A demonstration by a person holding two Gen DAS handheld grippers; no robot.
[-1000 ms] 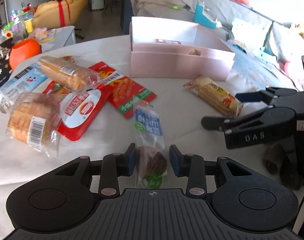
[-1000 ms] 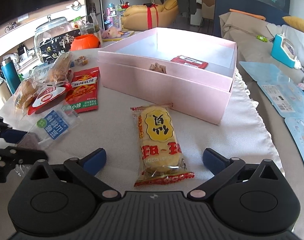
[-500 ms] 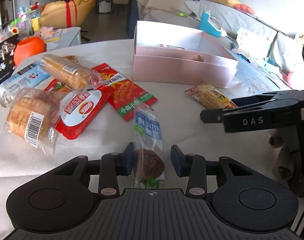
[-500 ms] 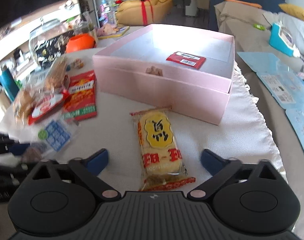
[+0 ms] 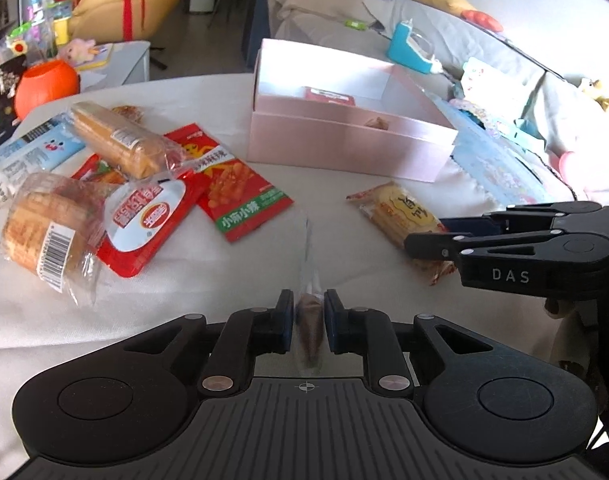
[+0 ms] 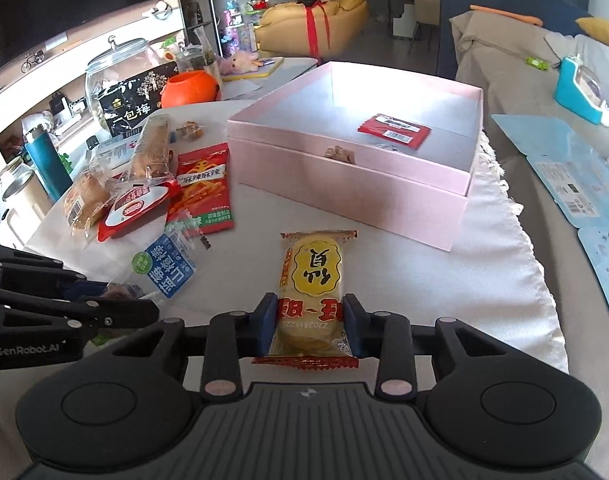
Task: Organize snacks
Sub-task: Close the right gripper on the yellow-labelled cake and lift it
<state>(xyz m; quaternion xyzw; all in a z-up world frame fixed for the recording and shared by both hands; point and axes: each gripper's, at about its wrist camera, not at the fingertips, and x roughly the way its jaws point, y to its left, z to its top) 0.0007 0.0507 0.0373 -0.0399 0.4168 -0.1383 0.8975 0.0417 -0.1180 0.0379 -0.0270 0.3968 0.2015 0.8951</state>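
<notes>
Your left gripper (image 5: 308, 322) was clamped tight on the clear packet with the brown snack (image 5: 309, 320), pinched edge-on between the pads at 6 o'clock on the white tablecloth (image 5: 192, 280). Your right gripper (image 6: 309, 322) had just been closing, and its pads were pressing both sides of the yellow rice cracker pack (image 6: 314, 276), flat on the cloth. The pink box (image 6: 356, 184) sat open at 12 o'clock with a red packet (image 6: 394, 130) inside. The other snacks were piled at 10 o'clock, including the red spicy strip pack (image 6: 202, 188).
</notes>
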